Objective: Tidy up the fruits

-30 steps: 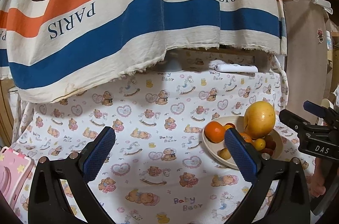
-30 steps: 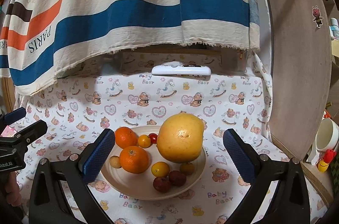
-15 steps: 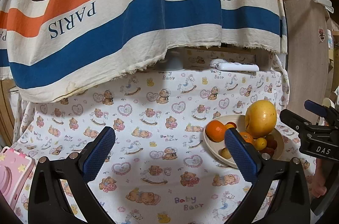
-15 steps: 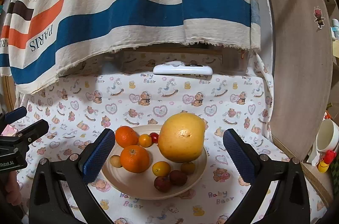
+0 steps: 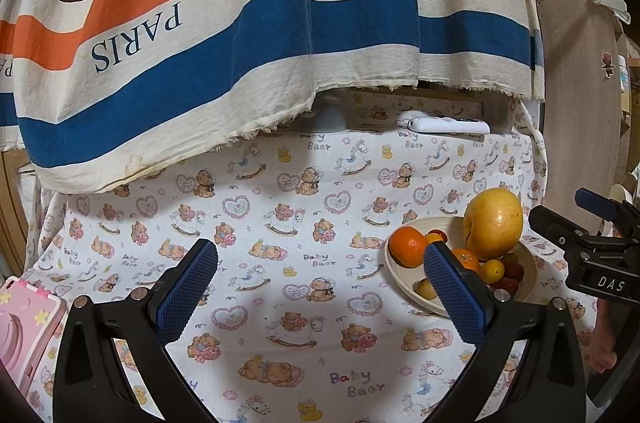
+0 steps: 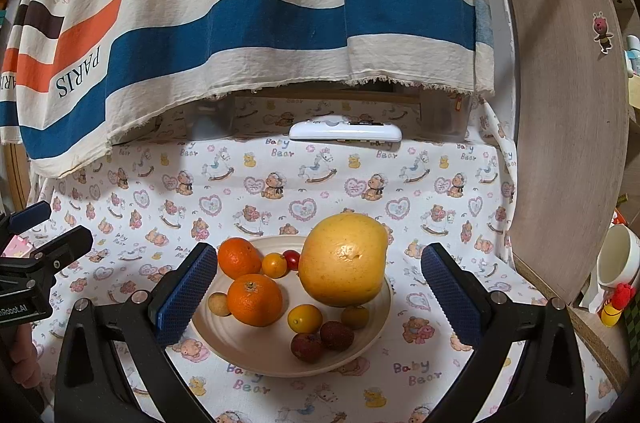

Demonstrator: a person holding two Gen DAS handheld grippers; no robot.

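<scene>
Cream plate (image 6: 224, 347) sits on the bear-print table (image 6: 360, 175), loaded: a big yellow pomelo (image 6: 342, 259) at the right, two oranges (image 6: 255, 299) on the left, small yellow and dark red fruits around them. The right gripper (image 6: 318, 297) hangs just before the plate, blue fingers (image 6: 186, 293) spread wide, nothing between them. The left gripper (image 5: 320, 289) is off to the plate's left over bare cloth, fingers wide apart too, empty. A white remote (image 6: 346, 132) lies at the back under the striped towel (image 6: 248, 23).
</scene>
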